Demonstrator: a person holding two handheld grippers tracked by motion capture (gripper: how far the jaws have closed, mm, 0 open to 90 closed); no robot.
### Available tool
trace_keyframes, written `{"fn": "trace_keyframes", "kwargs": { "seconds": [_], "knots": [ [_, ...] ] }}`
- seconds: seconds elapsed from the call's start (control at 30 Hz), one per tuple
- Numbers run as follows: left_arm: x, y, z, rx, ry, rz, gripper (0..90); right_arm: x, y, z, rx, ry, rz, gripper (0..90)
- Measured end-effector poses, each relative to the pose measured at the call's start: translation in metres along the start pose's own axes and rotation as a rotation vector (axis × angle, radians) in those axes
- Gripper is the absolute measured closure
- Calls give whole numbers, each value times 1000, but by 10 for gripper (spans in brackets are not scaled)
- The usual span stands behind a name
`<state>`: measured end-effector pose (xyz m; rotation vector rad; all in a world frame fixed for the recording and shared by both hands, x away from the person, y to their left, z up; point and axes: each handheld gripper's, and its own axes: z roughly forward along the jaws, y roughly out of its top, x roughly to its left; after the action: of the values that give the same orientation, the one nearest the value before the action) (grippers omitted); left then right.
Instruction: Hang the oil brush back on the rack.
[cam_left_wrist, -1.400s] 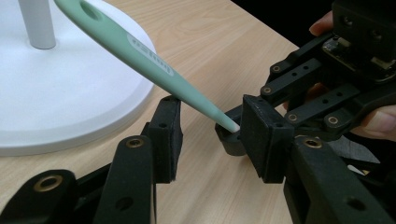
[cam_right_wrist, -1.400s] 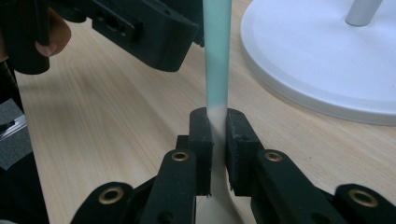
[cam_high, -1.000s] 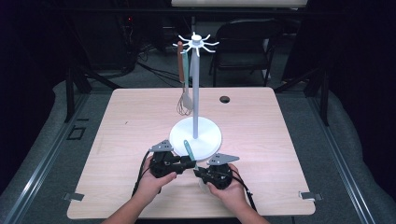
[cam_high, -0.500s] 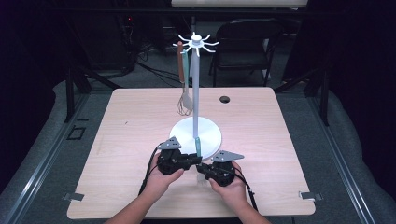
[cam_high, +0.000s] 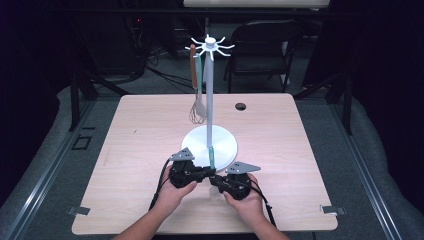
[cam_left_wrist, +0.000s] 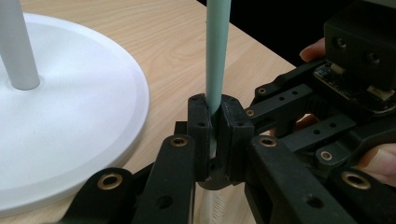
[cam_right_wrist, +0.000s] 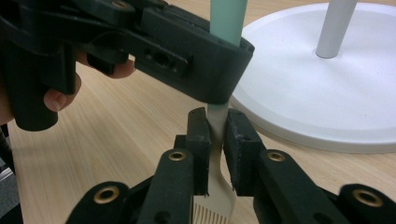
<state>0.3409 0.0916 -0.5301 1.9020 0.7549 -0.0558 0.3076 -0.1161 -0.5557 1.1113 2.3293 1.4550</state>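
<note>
From above, I held the mint-handled brush upright beside the rack base. My left gripper had just clenched its stiff, slick handle. My right gripper, easing, pinched the thin neck.

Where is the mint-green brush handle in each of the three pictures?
High view: the mint-green brush handle stands upright low in the middle, between both hand-held grippers.
Left gripper view: it rises at top centre, above the clamped jaws.
Right gripper view: it shows at top centre, with bristles at the bottom.
Shared landmark: the white round stand base.
</note>
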Motion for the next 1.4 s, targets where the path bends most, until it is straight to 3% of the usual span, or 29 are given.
{"fn": "trace_keyframes", "kwargs": {
  "seconds": [0.27, 0.47, 0.67, 1.0, 1.27, 1.4],
  "knots": [
    [5, 6, -12, -14, 24, 4, 848, -3, -1, -13, 20, -3, -30, 771],
    [9, 14, -23, -26, 39, 4, 848, -10, -3, -22, 49, -36, -42, 764],
    [11, 29, -34, -25, 62, 32, 849, -17, -5, -22, 66, -59, -40, 761],
    [11, 74, -49, -31, 71, 75, 849, -23, -10, -20, 90, -76, -44, 758],
    [-2, 121, -56, -20, 86, 153, 849, -27, -9, -22, 85, -78, -32, 756],
    [-8, 138, -60, -32, 74, 169, 849, -27, -9, -21, 82, -76, -31, 751]
  ]
}}
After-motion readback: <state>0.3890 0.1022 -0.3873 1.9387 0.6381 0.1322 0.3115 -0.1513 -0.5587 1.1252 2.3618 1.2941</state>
